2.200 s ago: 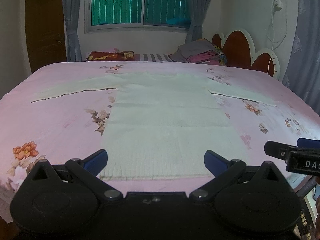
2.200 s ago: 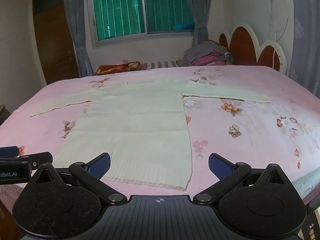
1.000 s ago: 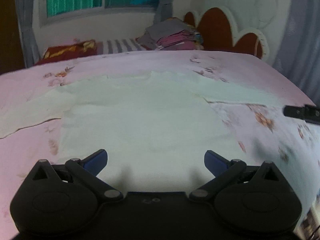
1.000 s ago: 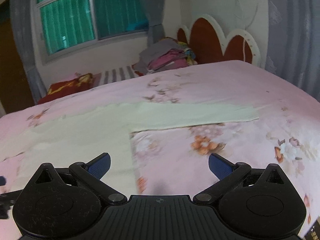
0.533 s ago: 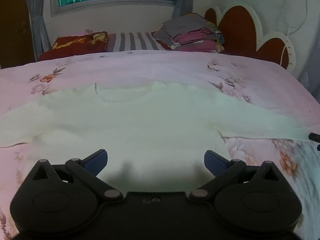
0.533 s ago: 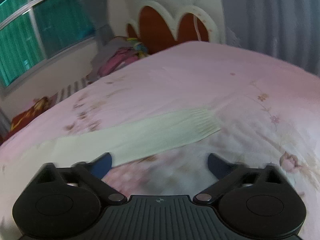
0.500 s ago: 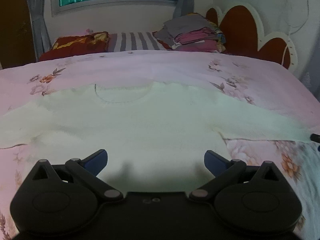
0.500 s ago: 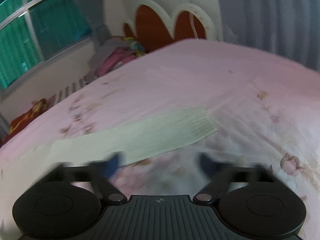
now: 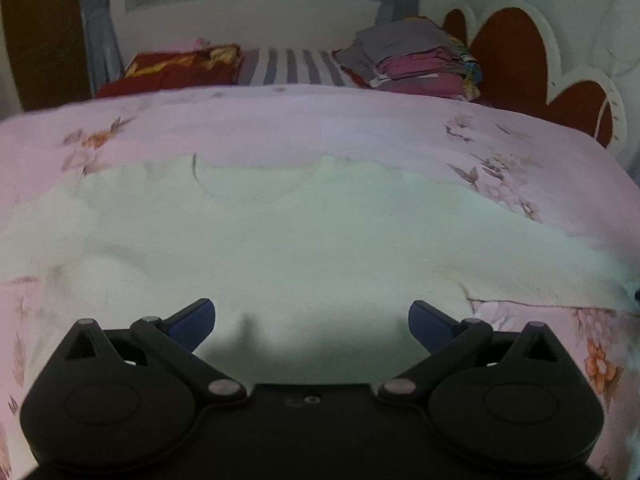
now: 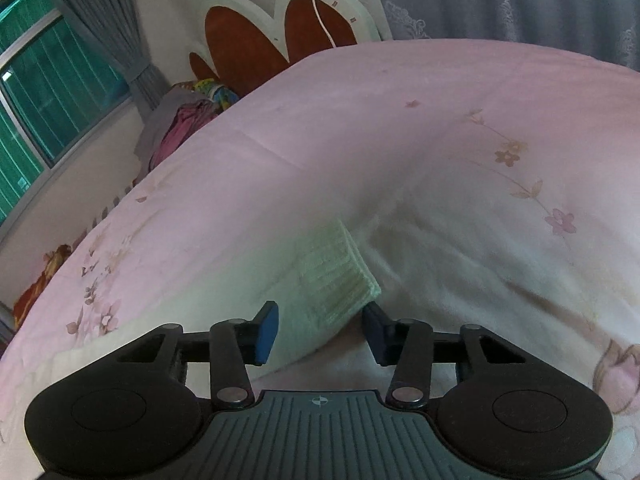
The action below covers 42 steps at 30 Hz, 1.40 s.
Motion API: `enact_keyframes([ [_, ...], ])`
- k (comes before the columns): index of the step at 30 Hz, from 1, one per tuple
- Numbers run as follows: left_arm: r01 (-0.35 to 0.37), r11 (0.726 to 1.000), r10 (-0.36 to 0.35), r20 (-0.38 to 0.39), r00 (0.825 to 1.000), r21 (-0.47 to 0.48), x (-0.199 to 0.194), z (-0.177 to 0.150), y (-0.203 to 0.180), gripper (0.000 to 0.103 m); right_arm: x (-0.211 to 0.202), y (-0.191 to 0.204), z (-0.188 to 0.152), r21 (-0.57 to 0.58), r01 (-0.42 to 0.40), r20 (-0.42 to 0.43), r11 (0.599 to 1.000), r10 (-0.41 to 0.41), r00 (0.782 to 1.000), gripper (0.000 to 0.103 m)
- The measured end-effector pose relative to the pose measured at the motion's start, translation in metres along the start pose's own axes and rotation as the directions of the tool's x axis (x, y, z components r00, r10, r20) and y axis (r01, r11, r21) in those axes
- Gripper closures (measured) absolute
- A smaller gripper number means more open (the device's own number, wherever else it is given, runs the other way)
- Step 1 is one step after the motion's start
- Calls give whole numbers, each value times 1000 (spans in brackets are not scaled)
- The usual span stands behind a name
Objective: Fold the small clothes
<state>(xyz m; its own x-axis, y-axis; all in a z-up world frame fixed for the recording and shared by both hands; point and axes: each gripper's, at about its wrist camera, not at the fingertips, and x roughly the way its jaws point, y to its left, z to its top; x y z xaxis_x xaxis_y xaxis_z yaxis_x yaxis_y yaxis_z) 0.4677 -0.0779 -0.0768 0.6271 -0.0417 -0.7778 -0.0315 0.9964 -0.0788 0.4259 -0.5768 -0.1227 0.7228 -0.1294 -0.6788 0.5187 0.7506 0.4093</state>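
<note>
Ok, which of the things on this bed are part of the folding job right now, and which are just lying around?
In the job:
- pale green sweater, spread flat
- its ribbed sleeve cuff, between the right gripper fingers
- left gripper, open over the sweater body

Just lying about:
- stack of folded clothes
- red patterned pillow
- striped pillow
- pink floral bedspread underneath

No text, label, brand, number or sign can be read in either view. The only mark is a small round crosshair symbol (image 10: 319, 401) moulded into the ribbed dark-grey plastic body of the right gripper (image 10: 320, 330).
</note>
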Motion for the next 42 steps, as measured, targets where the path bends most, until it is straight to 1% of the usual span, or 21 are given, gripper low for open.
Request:
enact_keyframes([
  [2, 3, 999, -4, -13, 1000, -35, -1, 1, 10, 0, 2, -2, 0, -4, 10, 3, 1000, -10, 1000, 85],
  [5, -1, 999, 1, -2, 1000, -52, -7, 1, 28, 0, 4, -2, 0, -15, 29, 3, 999, -29, 1000, 95],
  [6, 2, 998, -2, 1, 1000, -55, -9, 1, 34, 0, 2, 1, 1, -33, 40, 2, 999, -40, 999, 99],
  [7, -1, 998, 1, 3, 1000, -60, -11, 0, 42, 0, 1, 8, 0, -59, 43, 5, 997, -43, 999, 100],
  [9, -13, 997, 13, 2, 1000, -70, -13, -3, 58, 0, -6, 28, -4, -120, 24, 23, 993, -22, 1000, 100],
  [11, -26, 997, 26, 0, 1000, -74, -15, -7, 75, 0, -13, 54, -11, -169, -19, 26, 985, 23, 999, 100],
  [14, -37, 996, 37, 4, 999, -79, -16, -12, 103, 0, -19, 95, -27, -205, -86, 4, 975, 89, 996, 100],
  [16, -39, 996, 40, 7, 999, -77, -17, -16, 124, 0, -23, 133, -43, -248, -133, -16, 959, 133, 991, 100],
  [21, -41, 994, 43, 20, 999, -99, -26, -20, 180, 0, -30, 219, -100, -347, -236, -95, 908, 216, 972, 100],
  [24, -107, 990, 109, 19, 994, -88, -30, -25, 210, 1, -30, 277, -140, -404, -292, -145, 867, 255, 956, 100],
  [25, -111, 990, 114, 19, 993, -90, -31, -27, 221, 1, -32, 297, -157, -424, -312, -162, 850, 267, 950, 100],
  [28, -99, 986, 101, 14, 995, -131, -35, -31, 252, 2, -23, 347, -192, -472, -350, -199, 809, 289, 936, 100],
  [31, -98, 982, 102, 21, 995, -159, -41, -33, 275, 2, -13, 391, -227, -498, -385, -241, 777, 303, 922, 100],
  [33, -92, 980, 99, 30, 995, -177, -45, -34, 286, 2, -10, 412, -247, -516, -407, -265, 754, 311, 913, 100],
  [34, -91, 979, 99, 31, 995, -182, -47, -34, 291, 2, -2, 424, -252, -518, -418, -279, 746, 314, 907, 100],
  [36, -87, 978, 96, 36, 995, -192, -48, -34, 295, 2, -1, 437, -267, -522, -438, -302, 732, 322, 897, 100],
  [39, -50, 980, 63, 63, 996, -194, -50, -32, 296, 1, 6, 454, -288, -535, -470, -359, 702, 314, 879, 100],
  [40, -30, 979, 44, 67, 997, -199, -50, -29, 294, 1, 9, 457, -296, -552, -471, -372, 688, 302, 878, 97],
  [41, -10, 979, 24, 67, 997, -204, -48, -27, 293, 1, 8, 460, -298, -568, -469, -362, 676, 307, 880, 81],
  [42, 29, 979, -16, 67, 998, -200, -43, -23, 288, 3, 6, 463, -298, -574, -484, -375, 660, 314, 872, 66],
])
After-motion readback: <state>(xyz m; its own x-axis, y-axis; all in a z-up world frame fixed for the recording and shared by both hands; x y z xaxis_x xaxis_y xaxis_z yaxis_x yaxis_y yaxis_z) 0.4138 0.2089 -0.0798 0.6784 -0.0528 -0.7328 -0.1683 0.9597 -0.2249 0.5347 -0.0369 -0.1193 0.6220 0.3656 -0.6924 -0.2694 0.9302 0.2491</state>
